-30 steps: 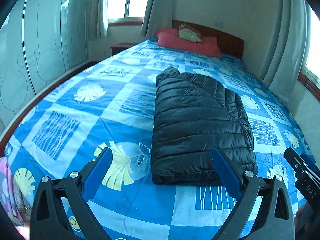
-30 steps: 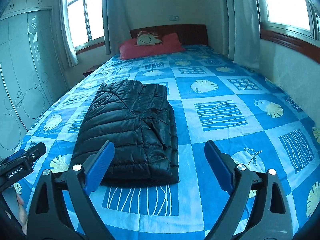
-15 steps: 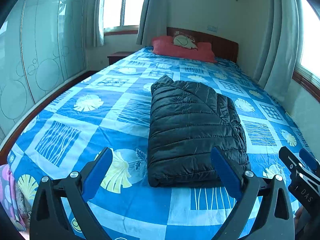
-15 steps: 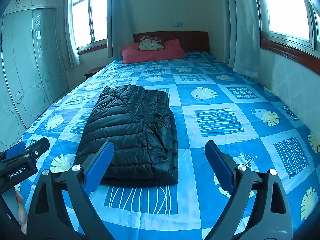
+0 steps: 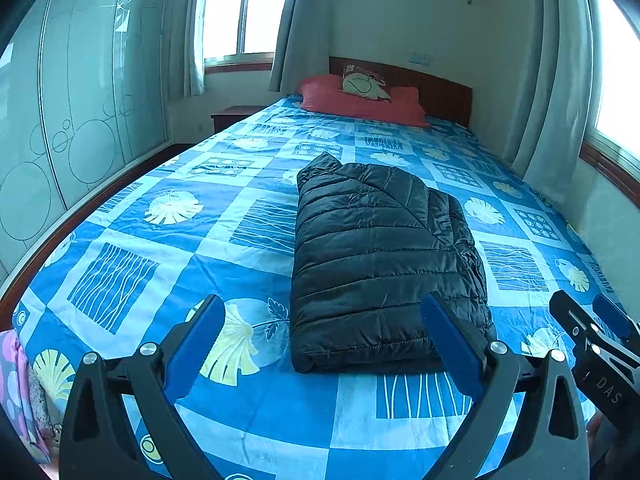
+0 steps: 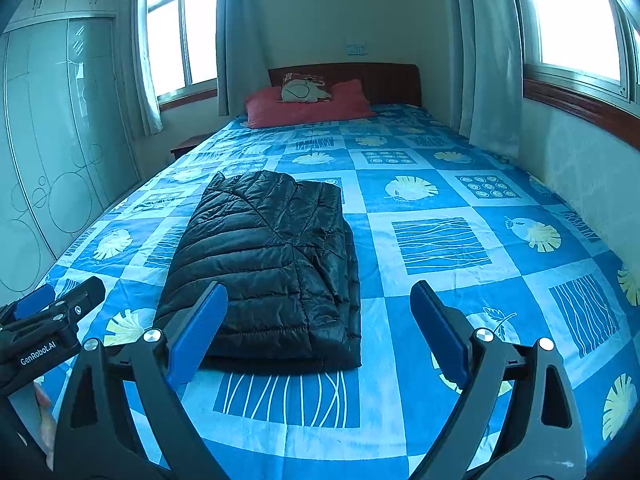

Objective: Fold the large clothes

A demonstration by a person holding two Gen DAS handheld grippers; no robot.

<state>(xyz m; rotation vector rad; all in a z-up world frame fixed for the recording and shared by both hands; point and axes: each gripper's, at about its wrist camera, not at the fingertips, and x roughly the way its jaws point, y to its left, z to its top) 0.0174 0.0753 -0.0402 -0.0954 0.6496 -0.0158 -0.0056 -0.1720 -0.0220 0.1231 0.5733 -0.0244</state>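
Your black puffer jacket (image 5: pixel 380 264) lies folded in a neat block on the blue bed sheet (image 5: pixel 168 248). Your left gripper (image 5: pixel 324 344) and right gripper (image 6: pixel 320 332) hang above the near end, fingers wide, holding nothing. The folding looks almost done.

Folded black jacket (image 5: pixel 380 264) blocking the middle of the bed (image 5: pixel 132 248) near its foot edge; open sheet along both side edges; red pillow (image 6: pixel 304 108) at the head edge.

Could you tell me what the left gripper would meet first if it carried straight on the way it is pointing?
Probably the folded black jacket: the open left gripper points along the bed at the jacket's near edge, though depth is unclear.
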